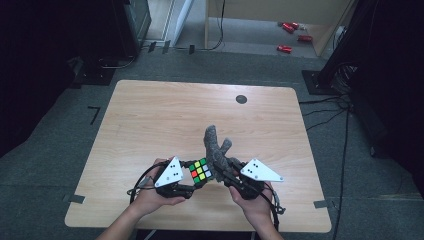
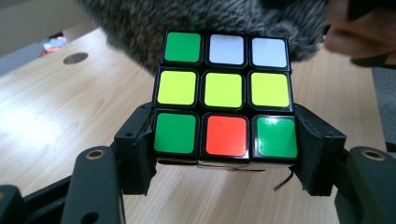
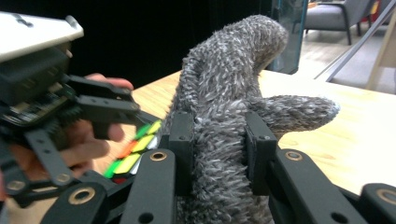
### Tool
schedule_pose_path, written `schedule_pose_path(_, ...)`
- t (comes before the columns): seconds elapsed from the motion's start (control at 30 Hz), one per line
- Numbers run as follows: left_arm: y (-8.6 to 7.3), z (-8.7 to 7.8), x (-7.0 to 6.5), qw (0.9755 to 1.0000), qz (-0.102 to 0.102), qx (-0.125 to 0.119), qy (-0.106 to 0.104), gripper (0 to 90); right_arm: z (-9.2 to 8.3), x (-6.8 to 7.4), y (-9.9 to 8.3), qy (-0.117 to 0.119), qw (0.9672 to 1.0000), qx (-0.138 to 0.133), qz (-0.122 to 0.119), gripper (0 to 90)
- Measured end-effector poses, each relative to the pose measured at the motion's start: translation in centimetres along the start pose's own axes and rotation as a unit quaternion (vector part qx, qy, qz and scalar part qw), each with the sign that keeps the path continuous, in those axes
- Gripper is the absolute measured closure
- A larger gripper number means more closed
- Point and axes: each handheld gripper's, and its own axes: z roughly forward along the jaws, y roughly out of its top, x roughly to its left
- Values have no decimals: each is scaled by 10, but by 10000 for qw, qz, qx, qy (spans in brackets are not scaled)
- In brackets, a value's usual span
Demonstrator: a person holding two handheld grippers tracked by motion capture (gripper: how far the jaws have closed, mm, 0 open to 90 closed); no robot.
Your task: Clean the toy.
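Wiping looks to be the step in hand: left tool (image 2: 224,149) is clamped on the puzzle cube (image 2: 224,93), right tool (image 3: 219,154) is clamped on the grey fuzzy mitt (image 3: 233,93), both just above the table (image 1: 150,120). Mitt touches the cube's far edge. Next, I judge, comes rubbing it across. No writing is readable.

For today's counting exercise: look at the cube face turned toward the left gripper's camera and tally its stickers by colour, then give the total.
On the puzzle cube, the face seen in the left gripper view:
Green: 3
Yellow: 3
White: 2
Red: 1
Total: 9
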Motion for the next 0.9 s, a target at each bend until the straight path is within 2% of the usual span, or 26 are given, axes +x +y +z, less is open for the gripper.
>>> schedule_pose_path(0.1,4,-9,4,9994,-141,-305,-13,352,2,-11,-8,-123,9998,80,117,709)
schedule_pose_path(0.13,4,-9,4,9994,-141,-305,-13,352,3,-16,-11,-210,9996,111,142,710)
schedule_pose_path(0.2,7,-21,15,9956,-548,-749,-92,352,3,-23,-18,-231,9994,167,216,710)
schedule_pose_path(0.23,7,-23,17,9938,-685,-867,-102,352,4,-24,-21,-166,9995,196,179,710)
schedule_pose_path(0.27,7,-23,17,9938,-685,-867,-102,352,4,-24,-21,-166,9995,196,179,710)
schedule_pose_path(0.3,7,-26,23,9896,-973,-1033,-216,352,8,-17,-26,251,9996,57,-65,708)
schedule_pose_path(0.33,5,-27,27,9858,-1194,-1139,-314,352,10,-12,-27,397,9989,6,-234,705)
schedule_pose_path(0.4,4,-28,30,9820,-1375,-1219,-449,352,15,1,-30,558,9958,-54,-717,699)
schedule_pose_path(0.43,4,-29,31,9806,-1428,-1256,-475,352,19,10,-32,594,9931,-24,-1009,697)
schedule_pose_path(0.47,4,-29,31,9806,-1428,-1256,-475,352,19,10,-32,594,9931,-24,-1009,697)
schedule_pose_path(0.5,5,-30,32,9789,-1490,-1295,-534,352,21,14,-34,595,9911,6,-1187,696)
schedule_pose_path(0.53,5,-31,32,9791,-1482,-1281,-548,352,25,21,-38,633,9873,69,-1458,695)
schedule_pose_path(0.57,4,-30,32,9801,-1458,-1223,-557,352,27,26,-40,494,9843,129,-1689,691)
schedule_pose_path(0.67,1,-28,33,9809,-1466,-1123,-608,352,23,20,-35,303,9873,13,-1563,691)
schedule_pose_path(0.7,1,-28,33,9816,-1445,-1083,-621,352,20,14,-31,181,9898,-127,-1409,691)
schedule_pose_path(0.73,1,-28,33,9816,-1445,-1083,-621,352,20,14,-31,181,9898,-127,-1409,691)
schedule_pose_path(0.77,1,-26,31,9823,-1407,-1060,-631,352,15,4,-27,51,9922,-316,-1203,691)
schedule_pose_path(0.87,2,-25,30,9819,-1435,-1064,-635,352,14,4,-28,115,9910,-328,-1295,687)
schedule_pose_path(0.9,2,-24,31,9814,-1460,-1082,-618,351,16,11,-33,298,9891,-194,-1431,689)
